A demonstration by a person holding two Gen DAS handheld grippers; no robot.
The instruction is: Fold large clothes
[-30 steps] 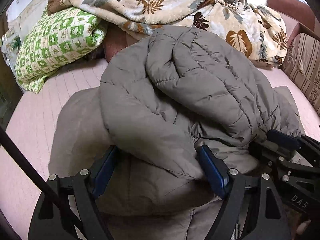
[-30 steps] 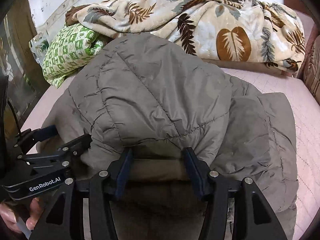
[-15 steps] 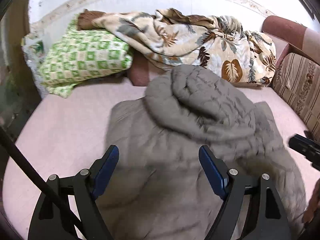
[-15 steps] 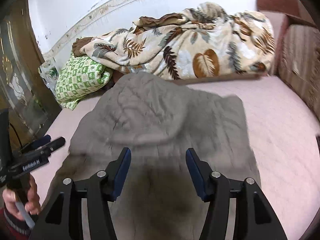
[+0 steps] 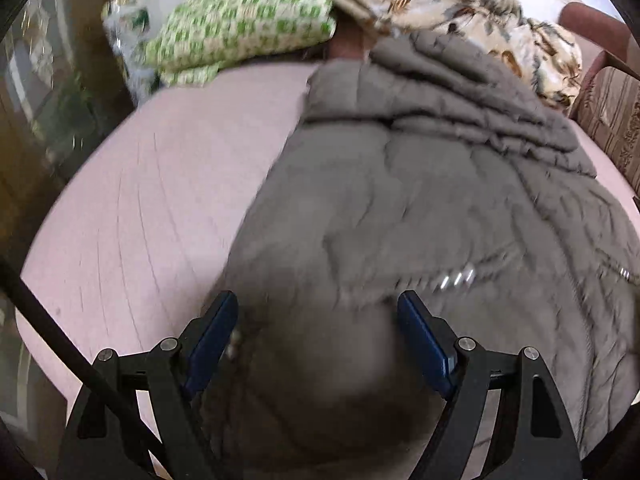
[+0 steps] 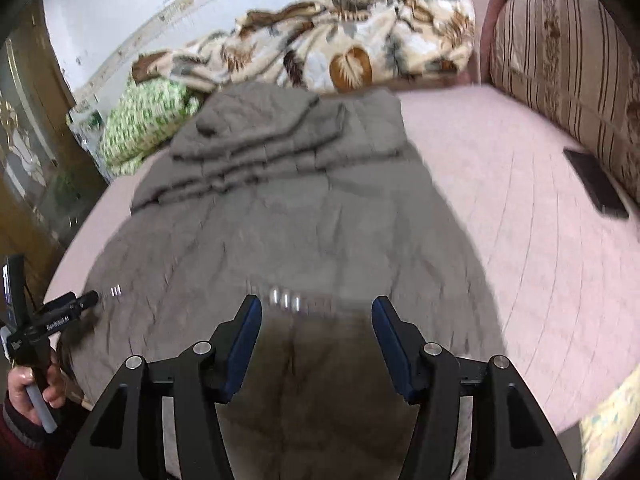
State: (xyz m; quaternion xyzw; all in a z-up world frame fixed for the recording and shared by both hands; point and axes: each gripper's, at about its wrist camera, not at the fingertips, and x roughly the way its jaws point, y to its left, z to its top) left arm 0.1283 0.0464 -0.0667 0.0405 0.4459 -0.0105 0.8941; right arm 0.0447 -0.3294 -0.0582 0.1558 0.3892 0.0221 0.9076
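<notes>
A large grey quilted jacket [image 5: 420, 208] lies spread on the pink bed sheet [image 5: 140, 208], its upper part bunched in folds at the far end. It also shows in the right wrist view [image 6: 288, 216], with metal snaps near its front. My left gripper [image 5: 318, 316] is open, its blue pads over the jacket's near edge, holding nothing. My right gripper [image 6: 316, 320] is open above the jacket's near middle, holding nothing. The left gripper also shows in the right wrist view [image 6: 76, 304], at the jacket's left edge.
A green checked pillow [image 5: 240, 24] and a leaf-print blanket [image 6: 340, 52] lie at the bed's far end. A striped sofa back [image 6: 568, 80] runs along the right, with a dark flat object [image 6: 596, 184] beside it. A wooden glass-fronted cabinet [image 5: 44, 100] stands at left.
Both grippers have let go of the jacket's folded-over part and drawn back toward the near edge. The jacket now lies flatter on the bed, with its top bunched far away.
</notes>
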